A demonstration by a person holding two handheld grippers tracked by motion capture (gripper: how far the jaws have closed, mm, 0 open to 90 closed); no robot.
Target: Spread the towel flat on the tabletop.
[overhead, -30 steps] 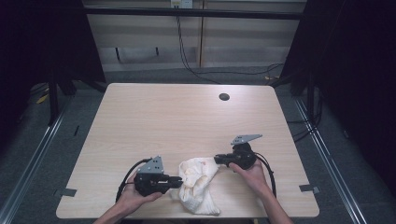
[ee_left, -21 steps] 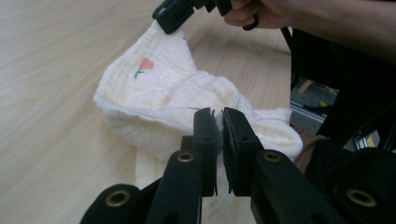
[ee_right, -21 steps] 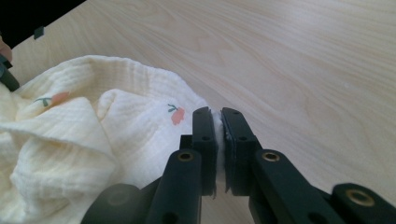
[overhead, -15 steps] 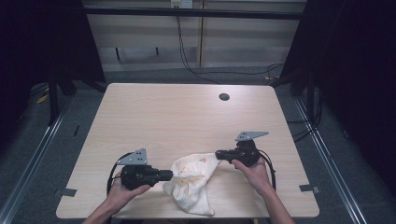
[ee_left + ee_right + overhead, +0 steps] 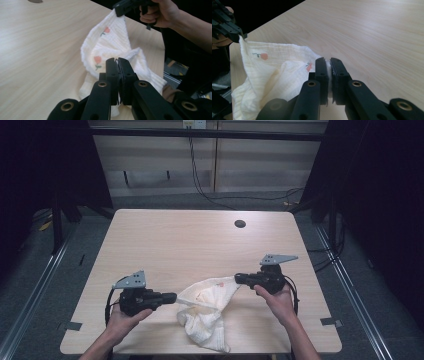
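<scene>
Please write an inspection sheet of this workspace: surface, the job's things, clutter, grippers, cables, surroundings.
Surface: light wooden table with a dark round hole near the far edge.
Job's things: white cloth with small flower prints, stretched between both grippers, its lower part bunched on the table.
Clutter: nothing seen.
Grippers: left gripper shut on a cloth edge; right gripper shut on another edge.
Cables: a black cable trails from each gripper; more wires hang behind the table.
Surroundings: grey floor, dark curtains at the sides.
</scene>
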